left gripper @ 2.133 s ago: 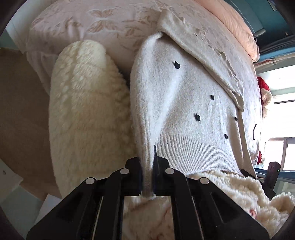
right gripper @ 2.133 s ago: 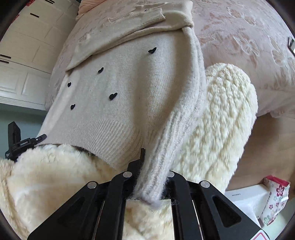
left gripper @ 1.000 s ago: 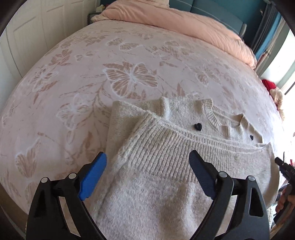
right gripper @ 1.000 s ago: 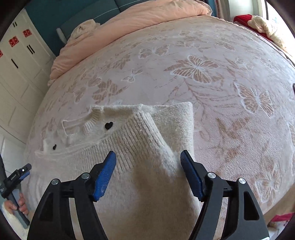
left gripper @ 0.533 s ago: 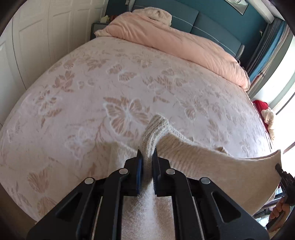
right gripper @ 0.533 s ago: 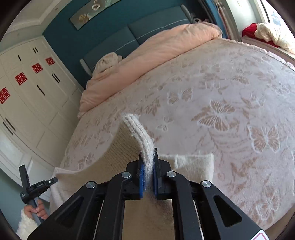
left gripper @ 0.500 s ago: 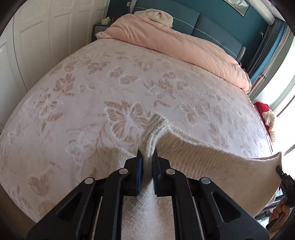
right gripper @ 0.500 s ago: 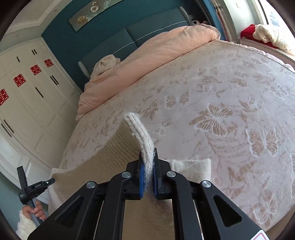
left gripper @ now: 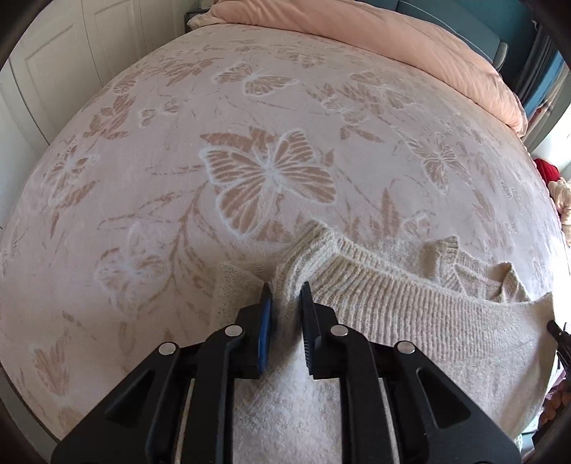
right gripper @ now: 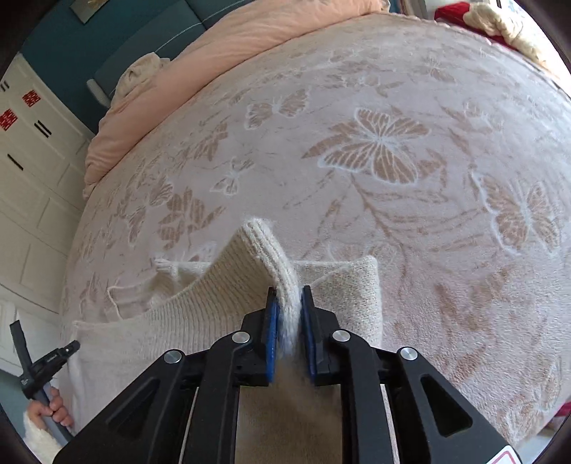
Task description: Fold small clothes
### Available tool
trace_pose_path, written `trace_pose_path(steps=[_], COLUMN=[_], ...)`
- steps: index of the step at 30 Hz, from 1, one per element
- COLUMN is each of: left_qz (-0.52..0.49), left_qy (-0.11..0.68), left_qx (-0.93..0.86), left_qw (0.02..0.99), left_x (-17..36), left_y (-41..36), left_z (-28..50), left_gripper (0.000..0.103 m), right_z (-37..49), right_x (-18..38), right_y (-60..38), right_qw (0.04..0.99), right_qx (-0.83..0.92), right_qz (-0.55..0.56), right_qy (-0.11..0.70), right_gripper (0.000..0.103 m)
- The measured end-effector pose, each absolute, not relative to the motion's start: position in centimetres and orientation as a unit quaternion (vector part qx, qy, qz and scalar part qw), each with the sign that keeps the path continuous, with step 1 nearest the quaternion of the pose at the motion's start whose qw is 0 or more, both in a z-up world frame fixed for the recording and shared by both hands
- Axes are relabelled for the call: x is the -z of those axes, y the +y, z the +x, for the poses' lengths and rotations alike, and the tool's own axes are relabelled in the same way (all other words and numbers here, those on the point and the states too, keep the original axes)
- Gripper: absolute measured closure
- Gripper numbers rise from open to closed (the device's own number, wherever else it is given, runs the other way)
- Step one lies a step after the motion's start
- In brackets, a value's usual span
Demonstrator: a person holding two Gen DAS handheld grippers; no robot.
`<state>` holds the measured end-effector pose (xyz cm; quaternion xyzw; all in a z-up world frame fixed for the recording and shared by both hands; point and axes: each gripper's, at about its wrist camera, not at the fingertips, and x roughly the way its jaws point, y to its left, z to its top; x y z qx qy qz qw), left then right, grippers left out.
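Note:
A small beige knit sweater (left gripper: 410,307) lies on the bed, its ribbed hem folded up over its lower part. My left gripper (left gripper: 285,296) is shut on the hem's left corner, low over the bed. My right gripper (right gripper: 287,299) is shut on the hem's right corner of the same sweater (right gripper: 200,314), which stands up between the pads. The neckline peeks out beyond the hem in both views. The sweater's lower body is hidden under my grippers.
The bed has a pink butterfly-patterned cover (left gripper: 267,171) (right gripper: 374,150). A peach duvet (left gripper: 374,32) (right gripper: 221,46) lies at the head. White wardrobes (right gripper: 32,142) stand at one side. The other gripper shows at each view's edge.
Both grippers, open over the hem a second ago, have shut on its corners and lifted them. They have since moved lower and forward, laying the hem towards the neckline.

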<state>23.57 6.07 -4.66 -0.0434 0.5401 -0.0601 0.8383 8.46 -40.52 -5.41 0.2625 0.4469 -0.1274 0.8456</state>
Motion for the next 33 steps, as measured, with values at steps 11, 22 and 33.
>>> trace_pose_path(steps=[11, 22, 33], left_qz=[-0.007, 0.022, 0.036], left_qy=[0.516, 0.558, 0.554], left_qx=[0.125, 0.083, 0.073], left_qw=[0.847, 0.825, 0.829], left_x=[0.7, 5.2, 5.4], left_y=[-1.0, 1.8, 2.3], left_z=[10.4, 7.3, 7.1], left_gripper=[0.05, 0.049, 0.048], right_z=[4.0, -1.1, -4.0], right_x=[3.6, 8.0, 8.1], right_y=[-19.3, -26.8, -30.9], right_qw=[0.855, 0.831, 0.822], right_qx=[-0.091, 0.028, 0.069], right_qz=[0.189, 0.207, 0.258], right_qy=[0.474, 0.515, 0.503], right_gripper=[0.088, 0.103, 0.1])
